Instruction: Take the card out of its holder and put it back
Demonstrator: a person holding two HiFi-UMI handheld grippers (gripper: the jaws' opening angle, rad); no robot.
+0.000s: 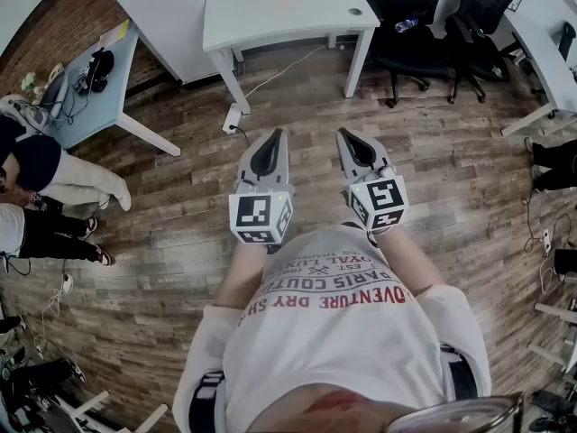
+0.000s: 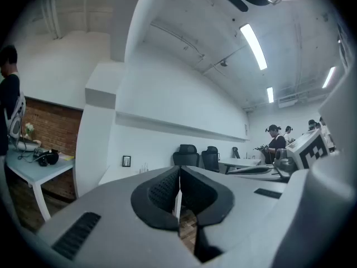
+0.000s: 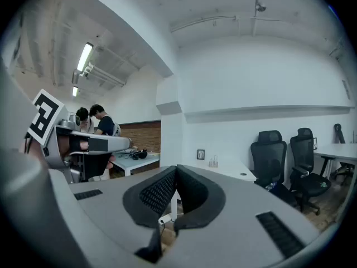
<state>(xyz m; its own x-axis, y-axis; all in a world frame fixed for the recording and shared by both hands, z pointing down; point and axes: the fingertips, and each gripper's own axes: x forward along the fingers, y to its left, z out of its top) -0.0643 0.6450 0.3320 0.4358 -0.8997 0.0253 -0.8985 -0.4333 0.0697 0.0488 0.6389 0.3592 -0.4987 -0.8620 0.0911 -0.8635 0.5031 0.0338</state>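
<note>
Grippers, two of them, sit level and side by side before your chest, above the wood floor point(image 1: 180, 269). Your left gripper point(image 1: 278, 136) has its jaws pressed together with nothing between them. Your right gripper point(image 1: 343, 136) matches it, tips meeting and empty. One white desk point(image 1: 288, 12) stands ahead, with two black chairs point(image 1: 410, 7) to its right. No view shows you the card or its holder.

R gripper point(image 3: 175, 172), jaws pressed together
</note>
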